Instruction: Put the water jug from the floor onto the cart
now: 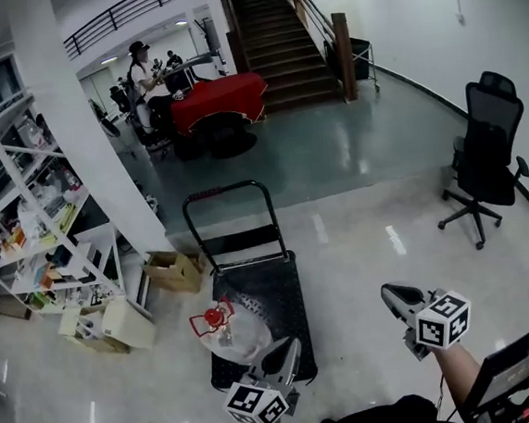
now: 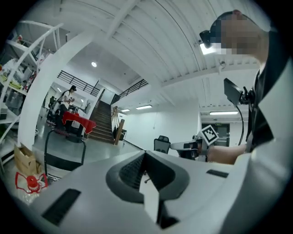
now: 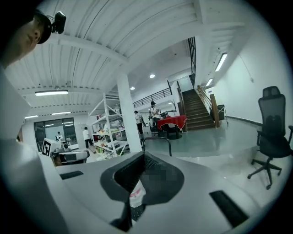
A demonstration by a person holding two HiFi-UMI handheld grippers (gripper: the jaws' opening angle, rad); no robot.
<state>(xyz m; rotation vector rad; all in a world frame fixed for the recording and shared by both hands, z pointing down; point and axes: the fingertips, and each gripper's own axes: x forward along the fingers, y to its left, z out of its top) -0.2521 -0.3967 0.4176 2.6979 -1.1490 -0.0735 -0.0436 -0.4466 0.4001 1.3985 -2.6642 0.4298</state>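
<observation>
The water jug (image 1: pixel 230 334), clear plastic with a red cap and handle, stands at the front left edge of the black platform cart (image 1: pixel 273 298); I cannot tell whether it rests fully on the deck. The left gripper view shows the jug (image 2: pixel 28 183) low at the left, beside the cart's handle (image 2: pixel 64 137). My left gripper (image 1: pixel 291 346) hovers just right of the jug over the cart's front, jaws together and empty. My right gripper (image 1: pixel 388 291) is held up to the right of the cart, shut, holding nothing. Both point roughly level.
A white column (image 1: pixel 79 121) and metal shelving (image 1: pixel 23 220) stand at the left, with cardboard boxes (image 1: pixel 172 270) beside the cart. A black office chair (image 1: pixel 487 152) is at the right. Beyond the cart are a red-clothed table (image 1: pixel 219 99) with people and stairs (image 1: pixel 275 28).
</observation>
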